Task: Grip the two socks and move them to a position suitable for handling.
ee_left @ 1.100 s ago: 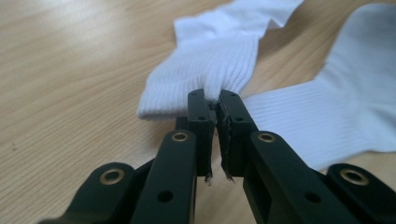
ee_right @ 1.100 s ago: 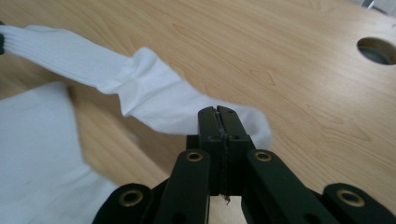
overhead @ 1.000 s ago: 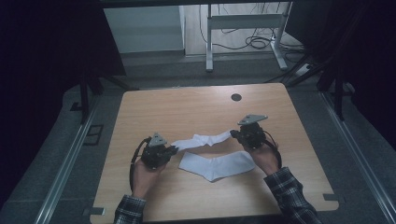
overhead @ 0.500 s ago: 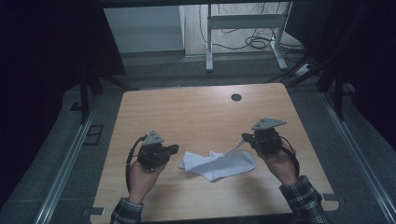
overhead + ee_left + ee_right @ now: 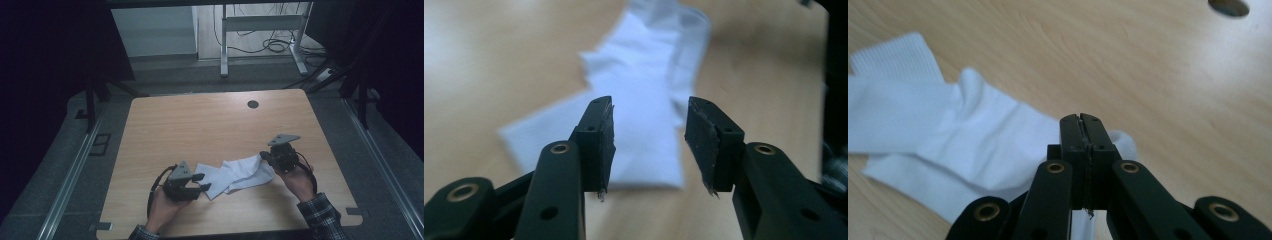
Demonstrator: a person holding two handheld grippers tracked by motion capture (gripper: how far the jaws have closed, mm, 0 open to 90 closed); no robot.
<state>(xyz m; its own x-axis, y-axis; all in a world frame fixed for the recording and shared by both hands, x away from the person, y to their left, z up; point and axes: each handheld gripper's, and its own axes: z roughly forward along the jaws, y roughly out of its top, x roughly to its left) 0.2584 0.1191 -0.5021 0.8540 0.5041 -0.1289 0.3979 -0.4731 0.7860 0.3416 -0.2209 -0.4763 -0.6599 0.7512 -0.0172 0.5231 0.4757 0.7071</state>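
Left gripper (image 5: 649,145) spread wide, nothing between the jaws — aimed at the white socks (image 5: 234,175) on the wooden table (image 5: 200,125). Right gripper (image 5: 1083,125) pressed together at the socks' far end — whether it pinches fabric, cannot tell.

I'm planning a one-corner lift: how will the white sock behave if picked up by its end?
The white sock is probably floppy: it lies flat with soft folds on the table, so it would likely drape. It looks thin and light. The ribbed knit should grip the open left gripper's fingers rather than slip.

Open left tool (image 5: 650,145) hovers above white sock (image 5: 644,100).
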